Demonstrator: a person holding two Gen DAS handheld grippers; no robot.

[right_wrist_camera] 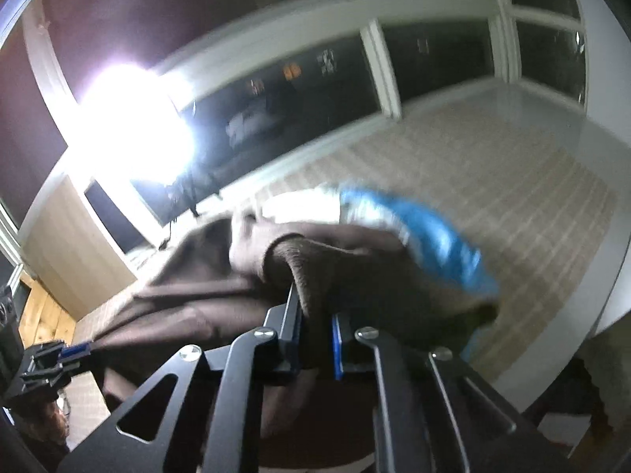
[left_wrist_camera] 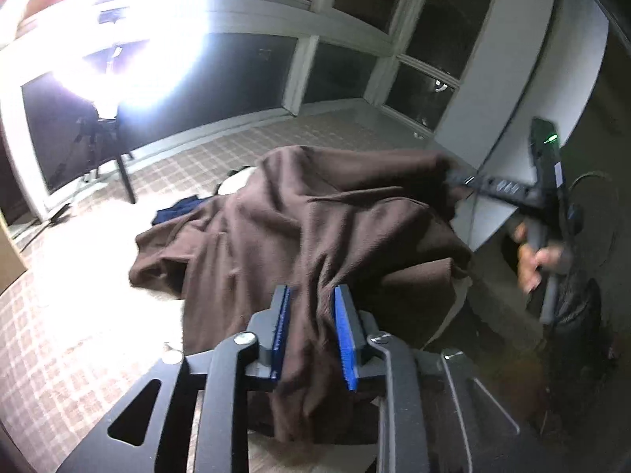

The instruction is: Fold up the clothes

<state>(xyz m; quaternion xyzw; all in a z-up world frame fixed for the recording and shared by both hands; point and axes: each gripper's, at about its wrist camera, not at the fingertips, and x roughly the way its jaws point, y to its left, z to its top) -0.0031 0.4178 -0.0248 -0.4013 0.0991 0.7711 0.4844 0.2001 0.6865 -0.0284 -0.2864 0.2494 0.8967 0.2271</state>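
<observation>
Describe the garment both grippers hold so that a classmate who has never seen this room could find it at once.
Start at the bright lamp by the dark windows, then look down to the checked carpet. The brown garment hangs above it, pinched by the left gripper and the right gripper. It is plain brown, unlike the navy cloth and the blue-and-white item nearby.

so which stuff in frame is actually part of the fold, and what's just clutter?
In the job:
- brown garment, lifted
- left gripper, clamped on it
- right gripper, clamped on another part of it

Lying about:
- dark blue cloth, behind the garment
- blue and white item, blurred
- studio light on a tripod
- fan
</observation>
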